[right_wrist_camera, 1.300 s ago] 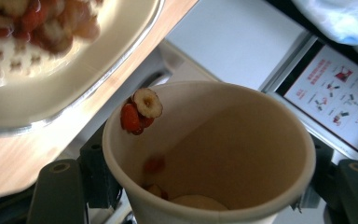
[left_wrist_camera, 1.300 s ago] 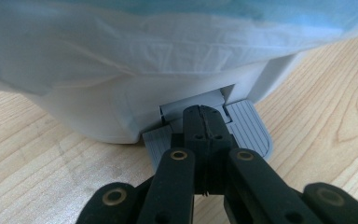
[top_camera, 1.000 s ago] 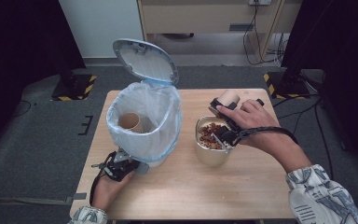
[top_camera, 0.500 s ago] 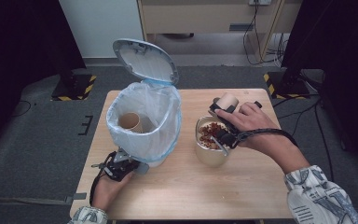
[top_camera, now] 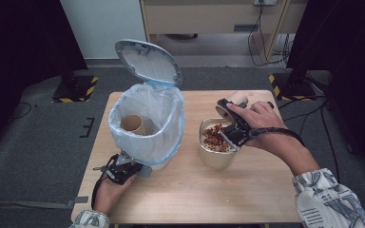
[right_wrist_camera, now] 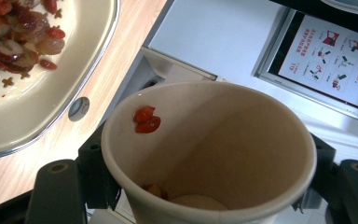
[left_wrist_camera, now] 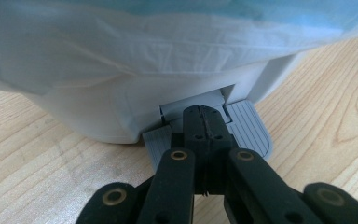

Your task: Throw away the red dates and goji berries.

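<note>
- The right gripper (top_camera: 229,110) holds a paper cup (top_camera: 233,102), its 2 jaws pressed against opposite sides of the cup wall near the rim
- In the high view the cup lies tipped on its side above the far rim of the bowl (top_camera: 216,159), its mouth turned toward the bin
- In the right gripper view the cup (right_wrist_camera: 214,154) is nearly empty: 2 red berries (right_wrist_camera: 147,120) cling to the inner wall, and a few bits sit at the bottom
- The bowl (right_wrist_camera: 74,88) is cream with a metal rim and holds a heap of red berries and pale dried pieces; it stands on the wooden table (top_camera: 266,190) just right of the bin
- The left gripper (top_camera: 123,170) has its jaws closed together with nothing between them; its tips (left_wrist_camera: 204,123) rest on the grey pedal (left_wrist_camera: 249,126) at the foot of the bin
- The bin (top_camera: 147,126) is white, lined with a thin bag, and its lid (top_camera: 147,61) stands raised at the back
- A second paper cup (top_camera: 133,124) lies inside the bin on the bag
- The person's left hand (top_camera: 109,190) is near the front table edge; the right hand (top_camera: 261,126) reaches over the bowl from the right
</note>
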Demonstrator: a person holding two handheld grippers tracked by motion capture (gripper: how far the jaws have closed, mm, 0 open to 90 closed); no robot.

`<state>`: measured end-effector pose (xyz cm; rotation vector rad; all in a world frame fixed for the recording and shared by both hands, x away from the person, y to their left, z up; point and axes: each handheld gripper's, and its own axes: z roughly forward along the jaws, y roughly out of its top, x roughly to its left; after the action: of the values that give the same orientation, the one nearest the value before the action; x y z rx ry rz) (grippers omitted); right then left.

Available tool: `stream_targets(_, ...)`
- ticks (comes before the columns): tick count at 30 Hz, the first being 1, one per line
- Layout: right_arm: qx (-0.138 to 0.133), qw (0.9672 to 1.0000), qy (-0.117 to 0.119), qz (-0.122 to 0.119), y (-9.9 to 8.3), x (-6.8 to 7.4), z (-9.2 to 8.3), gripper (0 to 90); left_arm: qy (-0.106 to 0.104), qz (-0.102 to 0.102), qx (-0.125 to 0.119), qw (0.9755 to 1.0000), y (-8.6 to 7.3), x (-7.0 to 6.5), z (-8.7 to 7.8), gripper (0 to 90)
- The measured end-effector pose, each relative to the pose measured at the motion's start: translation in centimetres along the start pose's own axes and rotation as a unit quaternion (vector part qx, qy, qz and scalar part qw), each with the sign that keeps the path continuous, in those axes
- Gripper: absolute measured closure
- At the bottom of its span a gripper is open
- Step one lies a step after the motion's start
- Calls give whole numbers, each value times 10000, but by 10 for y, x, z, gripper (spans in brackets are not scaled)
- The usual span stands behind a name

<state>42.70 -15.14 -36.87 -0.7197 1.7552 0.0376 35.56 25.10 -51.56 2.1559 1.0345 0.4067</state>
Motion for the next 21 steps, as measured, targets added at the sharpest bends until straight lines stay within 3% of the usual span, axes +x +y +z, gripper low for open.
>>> stream_targets(5, -30, 9997, -49, 251, -3, -4, 0, 277, -2, 3, 1, 10000, 0, 0, 0, 900)
stream_targets(12, -57, 9992, -82, 398, -6, -8, 1, 275, 2, 1, -1, 10000, 0, 0, 0, 900)
stream_targets(21, -95, 9948, -159, 999, -15, -14, 2, 273, -1, 2, -2, 10000, 0, 0, 0, 900)
